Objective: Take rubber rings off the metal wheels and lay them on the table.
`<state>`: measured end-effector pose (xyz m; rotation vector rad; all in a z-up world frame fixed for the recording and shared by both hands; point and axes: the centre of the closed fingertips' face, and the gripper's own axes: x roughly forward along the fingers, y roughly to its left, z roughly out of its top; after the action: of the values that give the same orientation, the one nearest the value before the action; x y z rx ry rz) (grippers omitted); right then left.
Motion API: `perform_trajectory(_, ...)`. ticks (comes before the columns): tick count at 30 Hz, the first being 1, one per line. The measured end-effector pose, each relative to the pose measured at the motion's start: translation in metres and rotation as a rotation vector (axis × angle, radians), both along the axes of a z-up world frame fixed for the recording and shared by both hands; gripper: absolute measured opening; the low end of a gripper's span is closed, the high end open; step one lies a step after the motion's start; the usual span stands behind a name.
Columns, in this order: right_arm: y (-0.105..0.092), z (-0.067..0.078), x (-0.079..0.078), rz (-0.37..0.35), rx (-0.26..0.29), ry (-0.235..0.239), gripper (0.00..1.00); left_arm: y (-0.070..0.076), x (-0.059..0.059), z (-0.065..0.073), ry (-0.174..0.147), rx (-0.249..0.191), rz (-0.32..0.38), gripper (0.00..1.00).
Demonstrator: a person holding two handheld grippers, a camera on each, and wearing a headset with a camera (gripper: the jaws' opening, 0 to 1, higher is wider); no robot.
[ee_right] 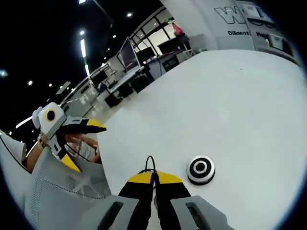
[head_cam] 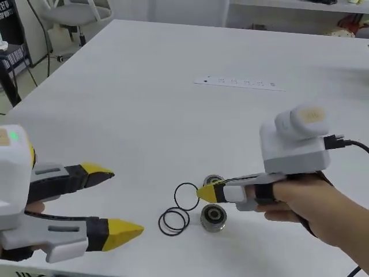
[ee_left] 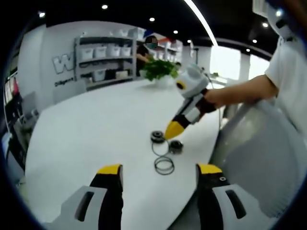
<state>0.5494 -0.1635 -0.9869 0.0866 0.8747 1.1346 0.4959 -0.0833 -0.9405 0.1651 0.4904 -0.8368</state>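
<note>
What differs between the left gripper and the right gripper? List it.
The left gripper has its jaws wide open; the right gripper has them shut, seemingly pinching a rubber ring. The left gripper hangs apart from the metal wheels; the right gripper's tip sits right beside them. Both have yellow-tipped black jaws.

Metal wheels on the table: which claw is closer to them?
Right. The right claw lies beside the wheels, pinching a rubber ring; the left claw hangs open farther off.
</note>
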Motion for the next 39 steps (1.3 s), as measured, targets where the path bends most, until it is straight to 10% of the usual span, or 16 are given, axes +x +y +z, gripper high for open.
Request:
perform_trajectory(21, 0.004, -0.015, -0.014, 0.109, -0.089, -0.049, 0.0, -0.005, -0.009, -0.009, 0.042, 0.013, -0.007, 0.63)
perform_trajectory(39, 0.007, -0.025, -0.01, 0.182, -0.191, -0.223, 0.02, -0.005, -0.01, -0.01, 0.045, 0.018, -0.004, 0.62)
